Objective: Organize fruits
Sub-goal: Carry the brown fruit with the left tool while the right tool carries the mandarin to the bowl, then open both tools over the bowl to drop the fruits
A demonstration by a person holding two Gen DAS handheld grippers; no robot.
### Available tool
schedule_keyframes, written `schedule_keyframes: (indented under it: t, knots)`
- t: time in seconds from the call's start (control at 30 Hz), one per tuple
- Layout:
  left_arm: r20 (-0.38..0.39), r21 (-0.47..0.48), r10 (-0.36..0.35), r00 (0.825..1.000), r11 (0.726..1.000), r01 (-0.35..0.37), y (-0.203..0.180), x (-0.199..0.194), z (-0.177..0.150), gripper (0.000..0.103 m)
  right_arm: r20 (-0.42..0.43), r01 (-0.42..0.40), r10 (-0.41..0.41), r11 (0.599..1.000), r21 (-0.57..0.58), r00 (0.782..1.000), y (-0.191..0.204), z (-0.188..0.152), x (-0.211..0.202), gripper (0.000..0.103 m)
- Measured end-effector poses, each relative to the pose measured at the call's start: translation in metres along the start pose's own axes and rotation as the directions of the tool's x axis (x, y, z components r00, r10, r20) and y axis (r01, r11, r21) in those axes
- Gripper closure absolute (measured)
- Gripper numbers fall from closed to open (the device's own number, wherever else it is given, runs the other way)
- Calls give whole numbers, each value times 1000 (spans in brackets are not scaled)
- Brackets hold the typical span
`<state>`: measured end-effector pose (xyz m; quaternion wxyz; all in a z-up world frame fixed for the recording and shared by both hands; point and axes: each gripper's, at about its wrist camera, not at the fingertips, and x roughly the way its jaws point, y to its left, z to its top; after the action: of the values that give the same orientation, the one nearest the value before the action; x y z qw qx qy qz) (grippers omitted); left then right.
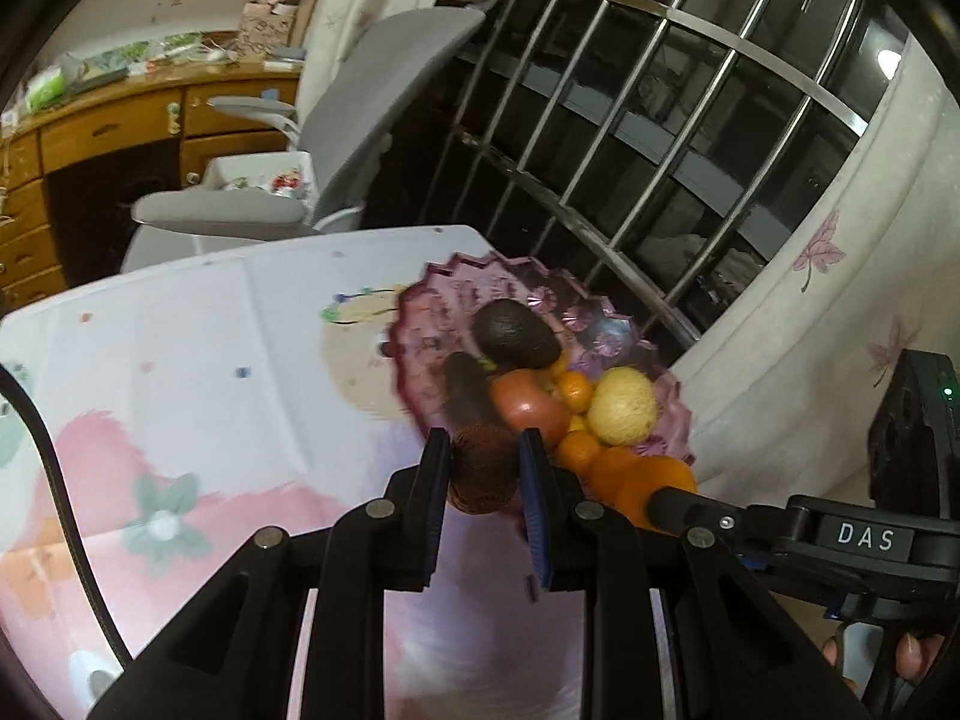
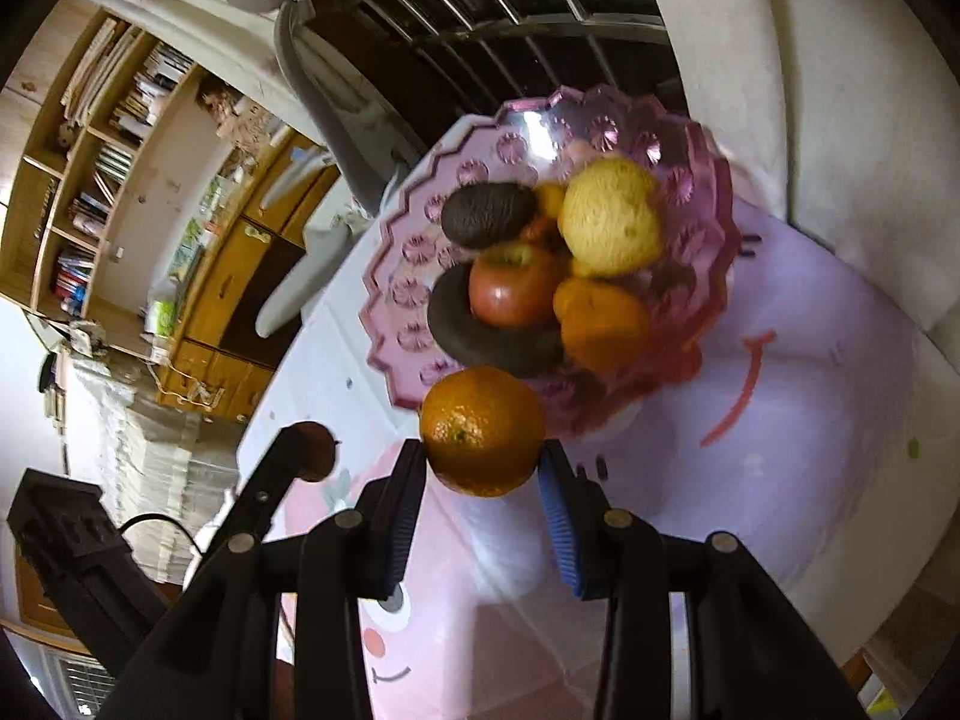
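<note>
A pink glass fruit bowl (image 1: pixel 420 312) (image 2: pixel 414 252) stands on the table and holds a dark avocado (image 1: pixel 513 336) (image 2: pixel 486 213), a red apple (image 1: pixel 528 405) (image 2: pixel 513 291), a yellow fruit (image 1: pixel 621 405) (image 2: pixel 612 216), small oranges (image 1: pixel 576 390) (image 2: pixel 600 318) and a dark curved fruit (image 2: pixel 480 336). My left gripper (image 1: pixel 483 456) is shut on a reddish-brown fruit (image 1: pixel 483 468) just in front of the bowl. My right gripper (image 2: pixel 483 459) is shut on an orange (image 2: pixel 483 429) just in front of the bowl's rim; it also shows in the left wrist view (image 1: pixel 657 486).
The table carries a pink and white cartoon cloth (image 1: pixel 180 372) (image 2: pixel 780 420). A grey office chair (image 1: pixel 372 96) stands behind the table, next to a barred window (image 1: pixel 660 120). A wooden desk and shelves (image 2: pixel 90 150) stand far left.
</note>
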<state>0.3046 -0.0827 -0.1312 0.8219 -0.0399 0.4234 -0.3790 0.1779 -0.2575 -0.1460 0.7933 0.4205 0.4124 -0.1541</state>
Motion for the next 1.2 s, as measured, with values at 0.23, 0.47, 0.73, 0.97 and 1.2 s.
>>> schedule_keyframes:
  t: [0.23, 0.47, 0.73, 0.97, 1.2]
  knots:
    - [-56, 0, 15, 998, 1000, -15, -18, 44, 8, 81, -2, -36, 36, 999, -27, 999, -5, 31, 12, 64]
    - [-85, -36, 54, 995, 998, -57, -22, 71, 8, 79, -53, -46, 45, 998, -31, 998, -18, 59, 34, 63]
    - [-99, -84, 128, 987, 987, -136, -19, 68, 7, 24, -50, -76, 70, 988, -131, 996, -10, 73, 31, 60]
    - [-169, -92, 189, 967, 974, -206, -4, 38, -21, 15, -26, -38, 34, 988, -149, 999, -16, 37, 11, 46]
    - [-294, -102, 215, 931, 962, -254, 19, -11, -82, 15, -40, 59, -73, 959, -276, 997, -24, -31, -5, 37]
